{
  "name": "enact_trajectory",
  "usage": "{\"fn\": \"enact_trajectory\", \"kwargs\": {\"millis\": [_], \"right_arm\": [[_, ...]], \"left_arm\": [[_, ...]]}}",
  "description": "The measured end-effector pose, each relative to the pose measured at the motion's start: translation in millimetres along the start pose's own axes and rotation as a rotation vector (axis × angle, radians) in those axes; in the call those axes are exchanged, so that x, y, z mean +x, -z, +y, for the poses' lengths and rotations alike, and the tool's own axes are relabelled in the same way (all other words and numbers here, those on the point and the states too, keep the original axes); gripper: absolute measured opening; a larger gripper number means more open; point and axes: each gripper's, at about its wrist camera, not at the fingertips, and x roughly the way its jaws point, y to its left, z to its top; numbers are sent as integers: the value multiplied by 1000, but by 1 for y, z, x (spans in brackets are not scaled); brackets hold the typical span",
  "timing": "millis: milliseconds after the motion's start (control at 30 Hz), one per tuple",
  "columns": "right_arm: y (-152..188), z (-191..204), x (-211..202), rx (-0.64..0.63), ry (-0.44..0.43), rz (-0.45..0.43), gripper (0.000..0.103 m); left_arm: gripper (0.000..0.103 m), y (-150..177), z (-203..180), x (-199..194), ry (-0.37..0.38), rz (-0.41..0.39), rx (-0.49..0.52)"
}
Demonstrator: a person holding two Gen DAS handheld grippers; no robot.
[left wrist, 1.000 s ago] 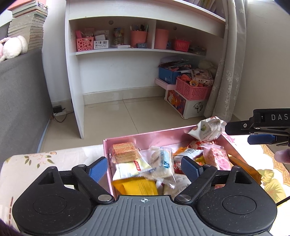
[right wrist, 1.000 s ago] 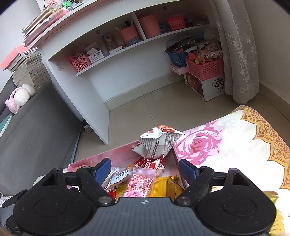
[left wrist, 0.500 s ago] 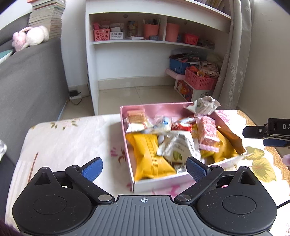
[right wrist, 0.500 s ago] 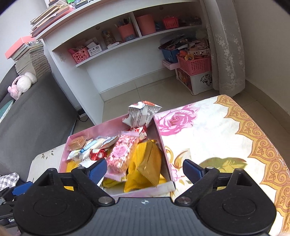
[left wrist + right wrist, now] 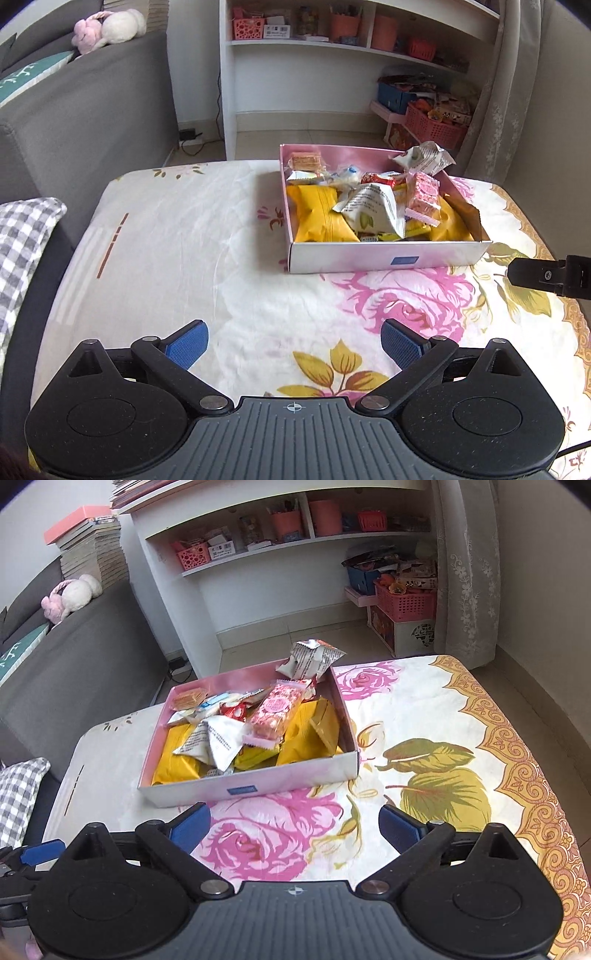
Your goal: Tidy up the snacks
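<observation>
A pink box packed with wrapped snacks sits on a floral tablecloth, towards the table's far edge. Both grippers hover over the near edge, apart from the box. The left gripper gapes wide and empty; the right gripper has its jaws opening, nothing between them.

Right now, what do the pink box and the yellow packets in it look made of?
Pink box: likely thin coated cardboard, given the slight sheen, crisp folded corners and white cut edges. Yellow packets: probably plastic film, matte-glossy, with crimped ribbed seals and puffed, creased bodies.
</observation>
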Motion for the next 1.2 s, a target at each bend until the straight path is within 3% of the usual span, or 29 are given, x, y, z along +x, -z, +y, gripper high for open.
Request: {"fn": "enact_trajectory", "kwargs": {"millis": [300,633,1200], "right_arm": [[25,22,-12,-124,42,3,96],[33,41,-4,-183,58,31,96],[39,40,-5,-191,72,45,96]], "left_arm": [[103,13,11,-17,-79,6,-56],[103,16,7,-21,-95,3,-68],[103,20,0,-21,-95,16,-56]]}}
